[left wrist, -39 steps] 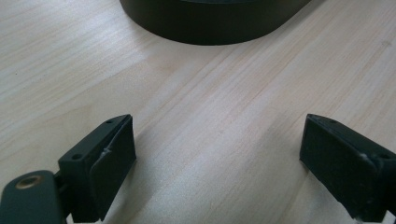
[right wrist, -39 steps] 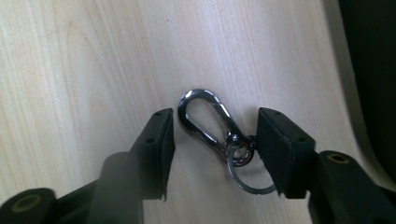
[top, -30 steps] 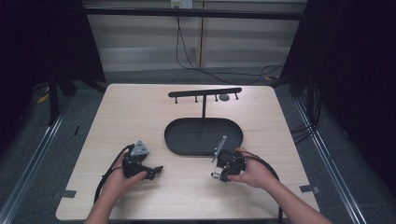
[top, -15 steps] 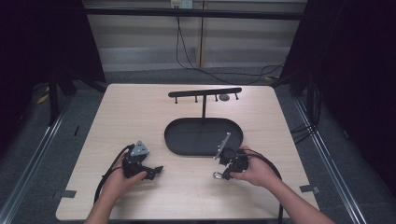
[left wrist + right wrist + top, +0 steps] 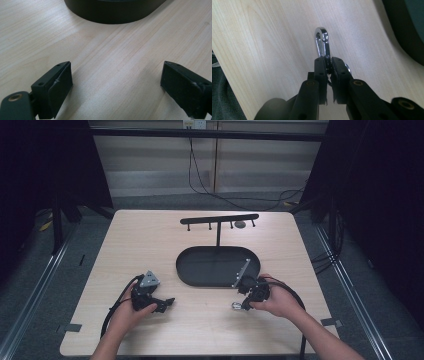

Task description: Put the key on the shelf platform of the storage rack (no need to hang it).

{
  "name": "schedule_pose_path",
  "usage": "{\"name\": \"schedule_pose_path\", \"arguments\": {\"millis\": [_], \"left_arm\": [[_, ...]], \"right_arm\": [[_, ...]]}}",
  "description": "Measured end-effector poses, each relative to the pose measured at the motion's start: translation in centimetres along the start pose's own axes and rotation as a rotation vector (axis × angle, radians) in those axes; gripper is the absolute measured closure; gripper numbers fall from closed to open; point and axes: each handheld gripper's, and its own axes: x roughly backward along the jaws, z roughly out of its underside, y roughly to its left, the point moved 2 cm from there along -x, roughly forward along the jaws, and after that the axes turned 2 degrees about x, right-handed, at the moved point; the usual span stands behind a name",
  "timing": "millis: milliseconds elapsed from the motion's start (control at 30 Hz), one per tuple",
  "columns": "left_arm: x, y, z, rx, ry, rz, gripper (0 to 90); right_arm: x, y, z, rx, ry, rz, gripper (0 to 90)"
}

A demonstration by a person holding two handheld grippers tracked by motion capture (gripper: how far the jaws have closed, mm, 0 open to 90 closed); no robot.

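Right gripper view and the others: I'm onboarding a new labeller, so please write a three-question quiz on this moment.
1. True or false: the right claw is shut on the shiny chrome metal snap hook.
2. The left claw is: A) open over bare wood, B) shut on a hook, C) inside the tray.
3. Fill in: the black oval tray forms the base of a black T-shaped ____ with pegs on the light wooden table.

Key: 1 true; 2 A; 3 stand.
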Motion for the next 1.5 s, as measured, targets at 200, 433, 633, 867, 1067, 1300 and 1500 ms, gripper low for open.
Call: {"name": "schedule_pose_path", "arguments": {"millis": [200,433,633,867,1067,1300,1500], "left_arm": [[0.0,0.0,0.0,0.0,0.0,0.0,10.1],[0.0,0.0,0.0,0.001,0.0,0.001,10.1],[0.0,0.0,0.0,0.001,0.0,0.001,10.1],[0.0,0.0,0.0,0.001,-0.001,0.001,10.1],[0.0,0.0,0.0,0.001,0.0,0.001,10.1],[0.0,0.0,0.0,0.0,0.0,0.0,10.1],[0.0,0.0,0.0,0.0,0.0,0.0,10.1]], "right_arm": [[0.8,-0.4,0.0,-0.004,-0.006,0.004,83.7],[1.4,-0.6,-0.1,-0.008,0.001,0.006,83.7],[2.1,-0.8,-0.3,-0.009,-0.002,0.006,83.7],[2.6,-1.0,-0.4,-0.014,-0.014,0.005,83.7],[3.1,-1.2,-0.5,-0.026,-0.019,0.004,83.7],[3.8,-1.7,-0.6,-0.035,-0.024,0.015,83.7],[4.3,-2.1,-0.7,-0.04,-0.024,0.029,83.7]]}}
